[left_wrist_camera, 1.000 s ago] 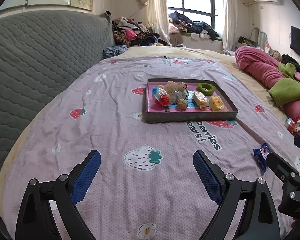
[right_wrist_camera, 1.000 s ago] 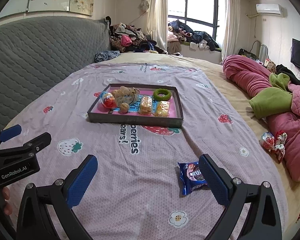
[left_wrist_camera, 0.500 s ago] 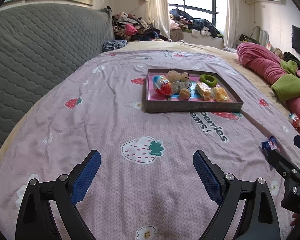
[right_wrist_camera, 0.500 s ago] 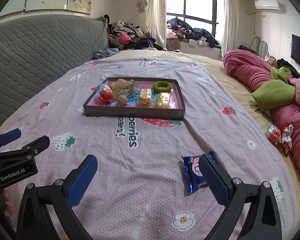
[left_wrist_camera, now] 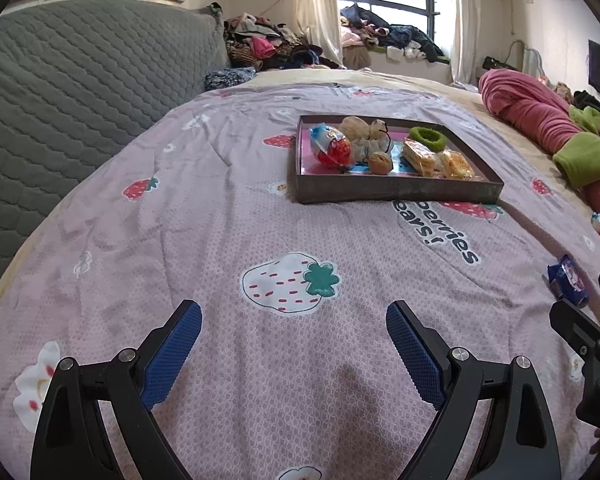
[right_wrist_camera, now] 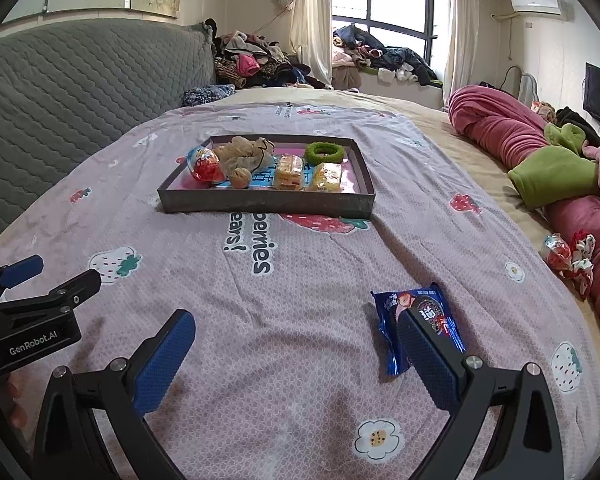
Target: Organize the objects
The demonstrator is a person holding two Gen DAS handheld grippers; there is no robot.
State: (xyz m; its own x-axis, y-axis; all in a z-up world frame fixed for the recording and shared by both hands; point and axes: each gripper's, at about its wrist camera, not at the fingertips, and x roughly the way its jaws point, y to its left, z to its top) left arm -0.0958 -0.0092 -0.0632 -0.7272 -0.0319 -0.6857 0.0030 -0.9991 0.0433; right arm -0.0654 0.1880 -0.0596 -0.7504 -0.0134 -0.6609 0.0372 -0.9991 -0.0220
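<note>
Left wrist view: left gripper (left_wrist_camera: 294, 318) low over the bed (left_wrist_camera: 228, 208), jaws spread, nothing between them. Bare quilt runs from the fingertips to the tray (left_wrist_camera: 396, 192). Tray holds a foil egg (left_wrist_camera: 331, 146), walnuts (left_wrist_camera: 381, 163), two wrapped cakes (left_wrist_camera: 436, 160) and a green ring (left_wrist_camera: 427, 137). Blue snack packet (left_wrist_camera: 567, 280) only a sliver at far right, partly behind the other tool.

Right wrist view: packet (right_wrist_camera: 414, 320) shown whole, flat on the quilt, near the bed's right edge. Right gripper (right_wrist_camera: 294, 326) jaws spread; right fingertip overlaps the packet's near end, contact unclear. Red-foil candies (right_wrist_camera: 566, 254) lie against the pink blanket (right_wrist_camera: 500, 132). Open quilt between packet and tray (right_wrist_camera: 266, 204).
</note>
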